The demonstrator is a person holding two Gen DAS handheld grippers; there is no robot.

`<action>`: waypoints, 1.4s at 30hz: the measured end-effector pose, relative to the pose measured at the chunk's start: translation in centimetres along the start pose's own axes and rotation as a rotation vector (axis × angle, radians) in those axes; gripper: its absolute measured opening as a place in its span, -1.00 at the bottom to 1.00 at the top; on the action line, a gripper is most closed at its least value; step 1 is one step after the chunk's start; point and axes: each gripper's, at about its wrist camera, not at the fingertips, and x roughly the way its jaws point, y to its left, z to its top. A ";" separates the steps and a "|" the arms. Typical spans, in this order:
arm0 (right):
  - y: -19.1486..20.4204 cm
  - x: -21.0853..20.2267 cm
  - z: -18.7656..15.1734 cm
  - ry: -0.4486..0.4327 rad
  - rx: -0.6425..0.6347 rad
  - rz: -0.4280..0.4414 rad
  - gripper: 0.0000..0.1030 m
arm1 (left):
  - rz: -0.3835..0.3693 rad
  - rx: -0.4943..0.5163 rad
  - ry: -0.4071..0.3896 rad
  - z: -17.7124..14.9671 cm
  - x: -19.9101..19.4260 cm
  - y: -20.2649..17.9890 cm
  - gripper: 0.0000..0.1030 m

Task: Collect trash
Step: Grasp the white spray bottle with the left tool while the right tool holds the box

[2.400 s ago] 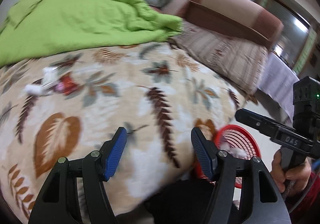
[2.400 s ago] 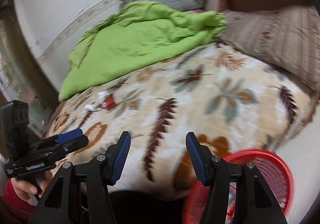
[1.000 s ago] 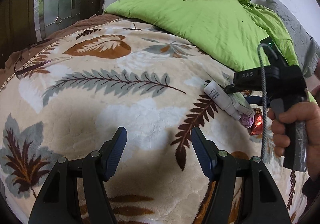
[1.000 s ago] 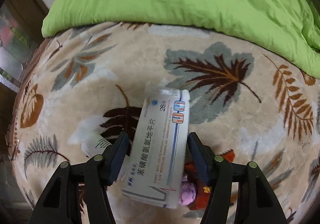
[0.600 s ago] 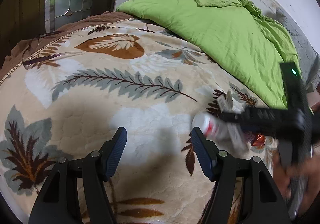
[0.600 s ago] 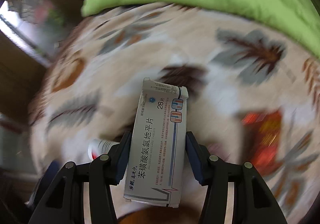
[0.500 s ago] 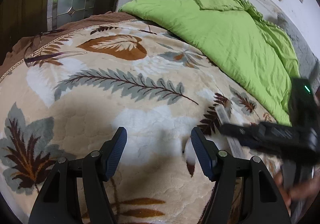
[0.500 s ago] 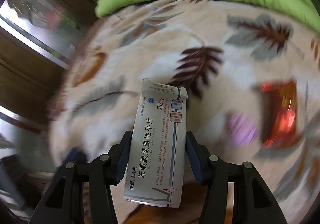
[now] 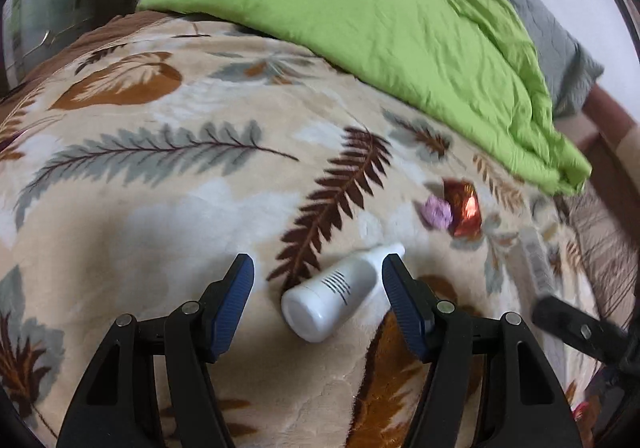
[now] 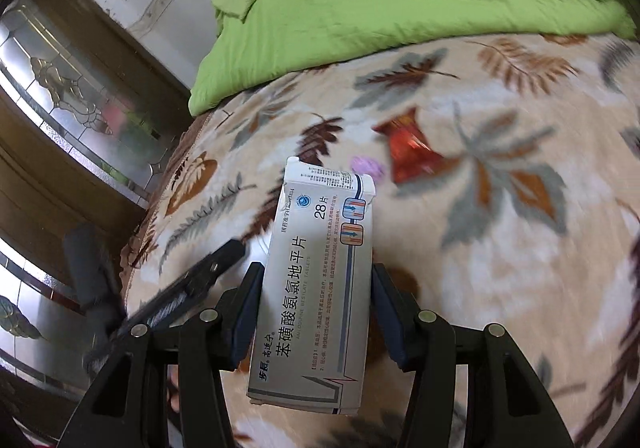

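Leaf-print blanket (image 9: 168, 207) covers the bed; by its far edge, a glass-panelled door (image 10: 60, 95) and green quilt (image 9: 380, 19). Left gripper (image 9: 316, 296) gapes around the white bottle (image 9: 336, 292) lying on the blanket. Right gripper (image 10: 316, 308) clamps the medicine box (image 10: 320, 288) above it.

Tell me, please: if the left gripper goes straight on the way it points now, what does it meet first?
Most likely the white bottle, lying on the leaf-patterned blanket between the open fingers of the left gripper, nearer the right finger. Depth is unclear.
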 end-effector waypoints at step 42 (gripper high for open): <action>-3.8 -3.4 -2.1 -0.118 0.054 -0.063 0.11 | -0.223 -0.173 0.139 0.1 3.3 -2.3 -0.03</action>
